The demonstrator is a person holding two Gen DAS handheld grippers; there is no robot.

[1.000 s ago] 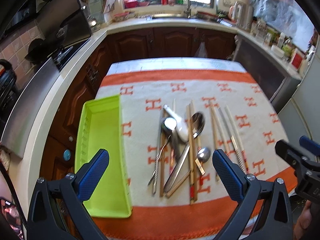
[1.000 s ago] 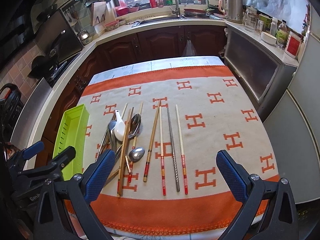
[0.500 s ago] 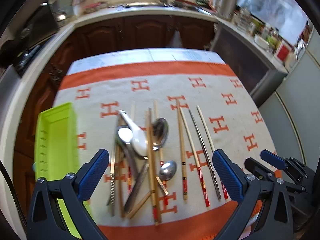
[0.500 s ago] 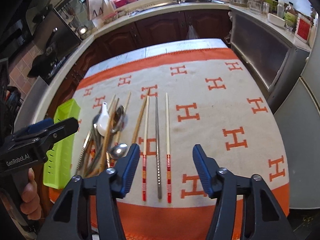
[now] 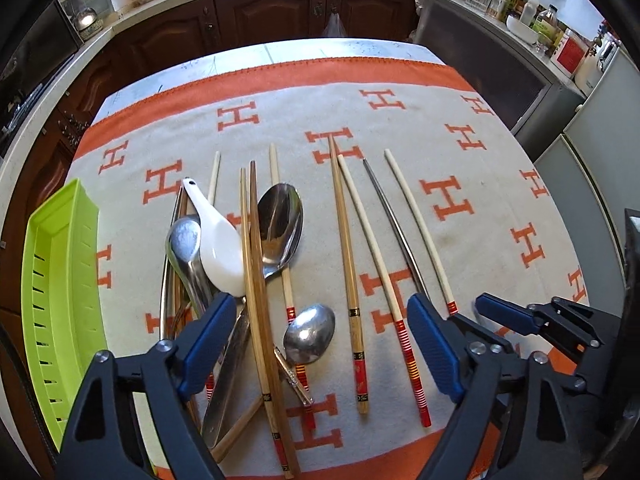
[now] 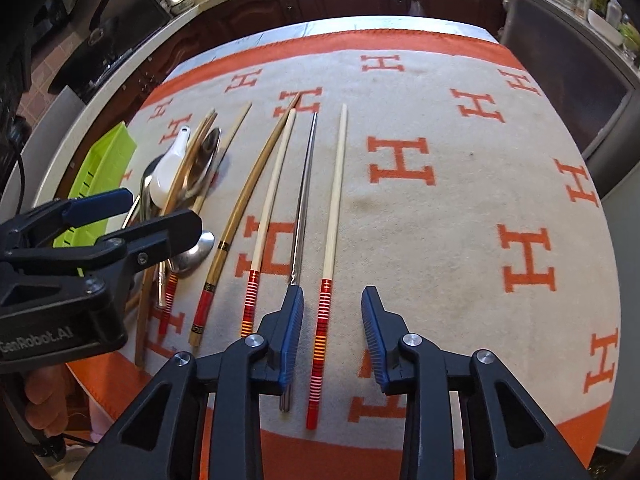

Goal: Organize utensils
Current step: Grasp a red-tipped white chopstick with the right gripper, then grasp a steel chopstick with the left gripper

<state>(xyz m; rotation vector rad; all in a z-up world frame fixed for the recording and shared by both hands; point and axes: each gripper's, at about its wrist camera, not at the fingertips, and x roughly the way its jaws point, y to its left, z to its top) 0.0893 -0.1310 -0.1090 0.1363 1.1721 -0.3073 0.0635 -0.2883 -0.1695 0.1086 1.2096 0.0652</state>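
Observation:
A pile of utensils lies on the orange-and-cream cloth: a white ceramic spoon [image 5: 218, 240], a large metal spoon [image 5: 280, 228], a small metal spoon [image 5: 310, 334] and several chopsticks. My left gripper [image 5: 320, 344] is open low over the pile's near end. My right gripper [image 6: 332, 336] is open, its jaws on either side of the red-banded end of a cream chopstick [image 6: 330, 240]. A metal chopstick [image 6: 302, 196] lies just left of it, passing under the left pad. The green tray [image 5: 60, 292] sits at the left, with nothing in the part that shows.
The cloth [image 6: 460, 200] covers a table with its near edge just below both grippers. Dark wood cabinets [image 5: 280, 12] and a kitchen counter with bottles [image 5: 532, 12] ring the table. The right gripper shows at the left wrist view's right edge [image 5: 532, 320].
Both grippers have moved down and closer to the cloth. My right gripper's jaws have narrowed and now straddle the cream chopstick. My left gripper has shifted right, over the pile.

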